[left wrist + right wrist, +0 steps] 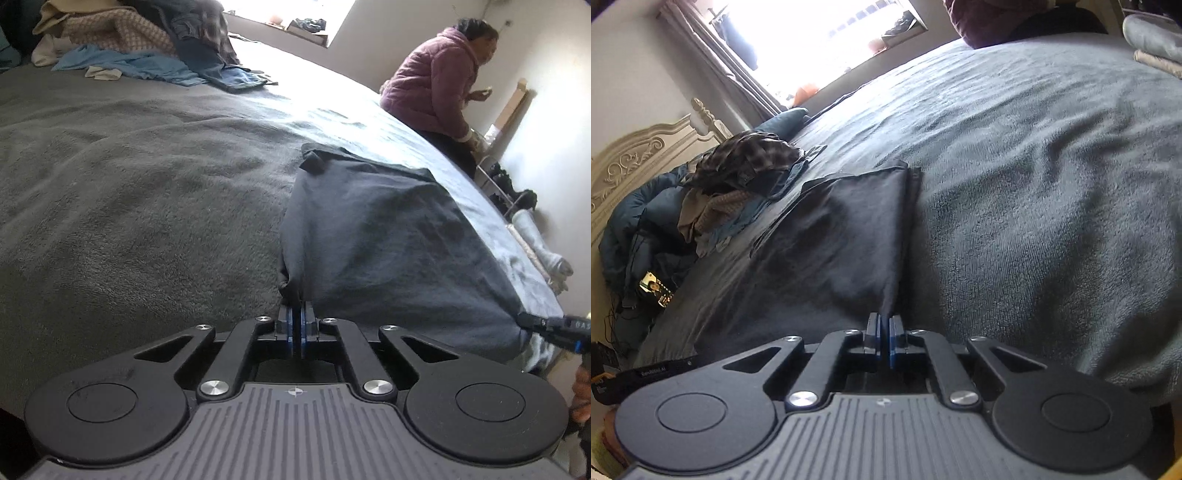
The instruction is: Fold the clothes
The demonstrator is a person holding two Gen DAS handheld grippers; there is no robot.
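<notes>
Grey bed (129,192): both hand-held grippers, left (296,314) and right (885,321), clamp near corners of the dark garment (388,251); clothes pile (147,48) lies well beyond it.

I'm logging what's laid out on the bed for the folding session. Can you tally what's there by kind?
Dark garment pinched at its near edge, mostly spread on the bed: 1
Pile of unfolded clothes at the far end: 1
Grippers shut on the garment, left gripper and right gripper: 2
Grey blanket covering the bed: 1
Total: 5
</notes>
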